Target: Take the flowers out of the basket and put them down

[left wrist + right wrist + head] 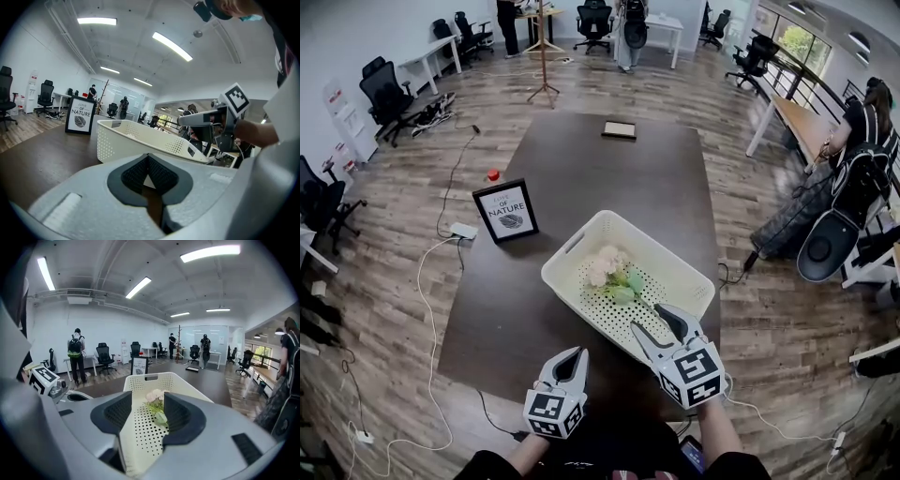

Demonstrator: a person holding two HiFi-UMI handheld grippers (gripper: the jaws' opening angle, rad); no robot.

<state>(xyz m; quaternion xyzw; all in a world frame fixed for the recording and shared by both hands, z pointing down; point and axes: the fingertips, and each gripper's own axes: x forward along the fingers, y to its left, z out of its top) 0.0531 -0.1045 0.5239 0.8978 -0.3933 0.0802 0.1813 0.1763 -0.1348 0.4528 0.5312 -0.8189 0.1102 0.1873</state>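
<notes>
Basket (667,253) corner hidden, right gripper (648,317) — jaws apart

Wears dark sleeves (492,463) that end well behind each gripper's rear. Shows a pale grey moulded plastic shell on the left gripper (579,352), tapering forward into two jaws lined on the inner faces with black ribbed pads (133,176). Shows the same grey shell on the right gripper (652,322), with black textured pads set in rounded dark surrounds. Carries, just behind the jaws of each, a white cube (695,373) printed with black square markers on every face in view
</notes>
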